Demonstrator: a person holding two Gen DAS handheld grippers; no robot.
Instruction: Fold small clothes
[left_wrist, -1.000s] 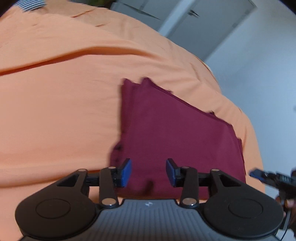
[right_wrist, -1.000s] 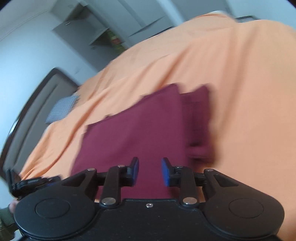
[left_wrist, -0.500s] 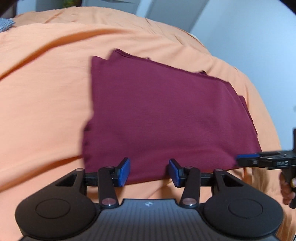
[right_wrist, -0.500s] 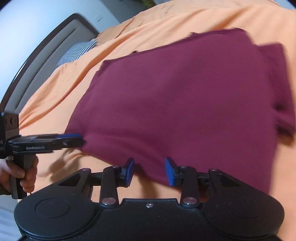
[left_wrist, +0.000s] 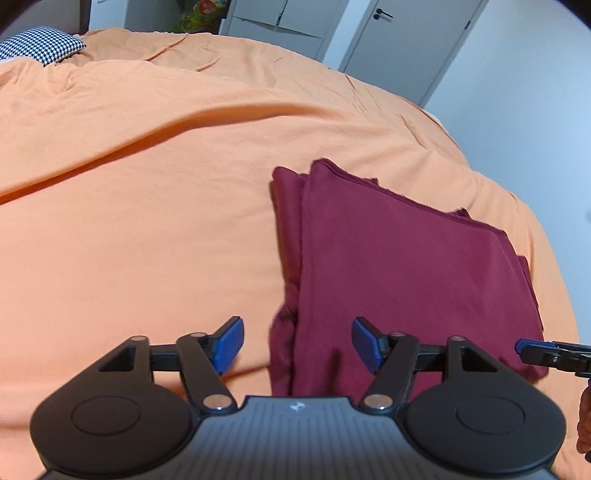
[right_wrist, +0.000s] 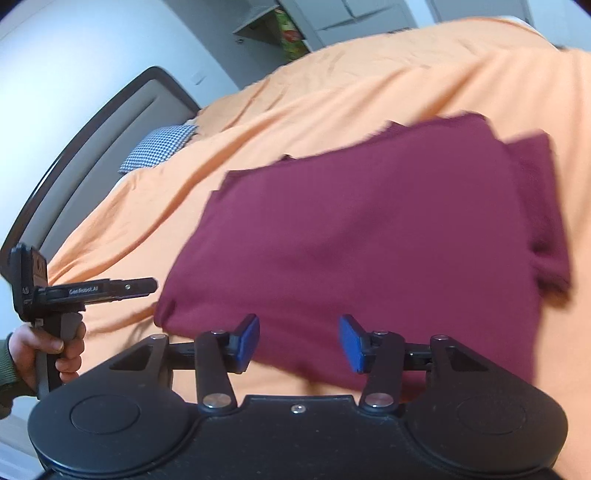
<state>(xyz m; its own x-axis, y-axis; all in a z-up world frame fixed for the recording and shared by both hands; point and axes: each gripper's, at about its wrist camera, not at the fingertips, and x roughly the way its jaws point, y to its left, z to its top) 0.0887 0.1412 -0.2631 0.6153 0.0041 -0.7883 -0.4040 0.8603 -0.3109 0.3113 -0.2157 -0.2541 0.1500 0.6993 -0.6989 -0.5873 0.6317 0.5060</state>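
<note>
— Where's the cloth (left_wrist: 413, 280)?
— Folded flat on the bed (left_wrist: 147, 221), well down from the pillow (left_wrist: 40, 46), long side running between my two grippers.
— Which is nearer?
— Neither, I judge. My left gripper (left_wrist: 297, 345) straddles its near left corner; my right gripper (right_wrist: 299, 343) hangs over the near edge.
— Jaws?
— Both are opening, left wider, cloth under each gap but nothing pinched.

Both tongs are black, with round pivot discs, silver screw heads and blue pads (left_wrist: 229, 343). The left gripper (right_wrist: 122, 287) carries white lettering along its bar; a dark green ribbed sleeve (right_wrist: 8, 376) sits behind its handle
</note>
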